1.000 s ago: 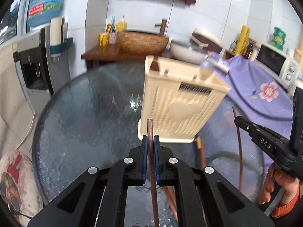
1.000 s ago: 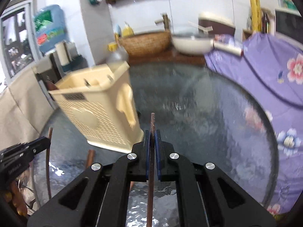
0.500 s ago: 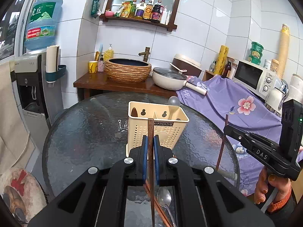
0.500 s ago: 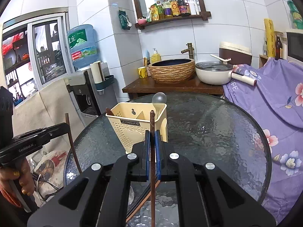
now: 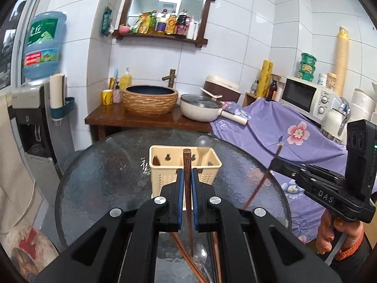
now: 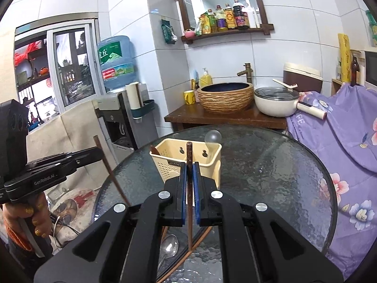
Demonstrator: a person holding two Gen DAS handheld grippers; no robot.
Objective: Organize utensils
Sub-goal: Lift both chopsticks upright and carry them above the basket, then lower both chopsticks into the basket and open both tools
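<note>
My left gripper (image 5: 186, 176) is shut on a dark wooden chopstick (image 5: 187, 162), held upright above the glass table. My right gripper (image 6: 189, 169) is shut on a second wooden chopstick (image 6: 189, 155), also upright. A cream plastic utensil holder (image 5: 165, 176) stands mid-table beyond both grippers, with a metal spoon (image 5: 203, 141) standing in its right compartment; it also shows in the right wrist view (image 6: 169, 162). A loose spoon (image 6: 169, 247) and more chopsticks (image 5: 188, 259) lie on the table below the grippers. The right gripper shows from the side in the left wrist view (image 5: 280, 162).
The round glass table (image 5: 106, 176) has a purple flowered cloth (image 5: 294, 136) at its right. Behind it a wooden counter (image 5: 141, 118) carries a woven basin and a white pan. A water dispenser (image 5: 30, 122) stands at the left.
Both grippers have pulled back and risen from close to the holder, each still shut on its chopstick. The holder now looks smaller and farther away.
</note>
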